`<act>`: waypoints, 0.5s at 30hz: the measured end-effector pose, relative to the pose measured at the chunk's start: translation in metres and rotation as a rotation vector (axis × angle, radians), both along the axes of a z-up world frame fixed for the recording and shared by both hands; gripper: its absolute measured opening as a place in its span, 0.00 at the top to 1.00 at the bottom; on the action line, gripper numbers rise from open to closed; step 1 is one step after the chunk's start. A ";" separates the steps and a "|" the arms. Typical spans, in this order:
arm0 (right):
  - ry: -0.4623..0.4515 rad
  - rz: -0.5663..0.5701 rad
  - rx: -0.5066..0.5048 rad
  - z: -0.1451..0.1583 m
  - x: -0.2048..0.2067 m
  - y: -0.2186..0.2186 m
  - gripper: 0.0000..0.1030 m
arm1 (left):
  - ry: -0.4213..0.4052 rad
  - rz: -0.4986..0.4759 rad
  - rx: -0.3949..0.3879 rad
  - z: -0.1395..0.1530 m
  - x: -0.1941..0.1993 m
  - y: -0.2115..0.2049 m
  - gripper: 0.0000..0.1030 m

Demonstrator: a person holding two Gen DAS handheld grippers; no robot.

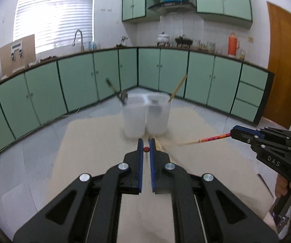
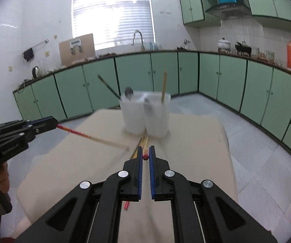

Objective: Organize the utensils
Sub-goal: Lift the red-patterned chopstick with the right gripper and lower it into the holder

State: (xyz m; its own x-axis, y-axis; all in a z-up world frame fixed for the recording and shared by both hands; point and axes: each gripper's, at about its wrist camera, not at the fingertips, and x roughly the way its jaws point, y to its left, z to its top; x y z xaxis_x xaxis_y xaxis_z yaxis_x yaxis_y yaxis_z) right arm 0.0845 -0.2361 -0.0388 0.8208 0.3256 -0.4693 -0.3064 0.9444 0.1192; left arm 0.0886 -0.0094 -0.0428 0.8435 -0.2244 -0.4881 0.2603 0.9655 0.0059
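A translucent white two-compartment holder (image 1: 145, 117) (image 2: 145, 117) stands on the tan table top (image 1: 96, 141) (image 2: 196, 141). In it are a dark spoon (image 2: 128, 92), a black stick (image 2: 107, 86) and a pale wooden chopstick (image 2: 163, 87). My left gripper (image 1: 146, 141) (image 2: 54, 122) is shut on a red-ended chopstick (image 2: 78, 133), whose red butt (image 1: 146, 149) shows between the blue pads. My right gripper (image 2: 145, 149) (image 1: 233, 132) is shut on another red-ended chopstick (image 1: 210, 138). Both grippers hover above the table, just short of the holder.
Pale sticks (image 2: 142, 142) lie on the table in front of the holder, and a red stick end (image 2: 126, 205) shows under my right gripper. Green floor cabinets (image 1: 74, 81) line the room behind. A hand (image 2: 1, 174) grips the left handle.
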 end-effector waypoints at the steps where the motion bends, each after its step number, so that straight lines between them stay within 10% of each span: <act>1: -0.009 0.006 0.004 0.008 0.003 -0.001 0.94 | -0.009 -0.008 -0.005 0.006 0.001 -0.001 0.95; 15: -0.056 0.089 0.002 0.073 0.037 0.002 0.94 | -0.077 -0.067 -0.057 0.047 0.019 -0.007 0.95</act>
State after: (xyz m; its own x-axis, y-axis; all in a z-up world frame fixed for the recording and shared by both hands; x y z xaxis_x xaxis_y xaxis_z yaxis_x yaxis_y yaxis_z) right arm 0.1213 -0.2344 0.0338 0.8133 0.3995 -0.4230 -0.3956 0.9128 0.1015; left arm 0.1080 -0.0163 0.0038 0.8603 -0.3069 -0.4069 0.3248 0.9454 -0.0263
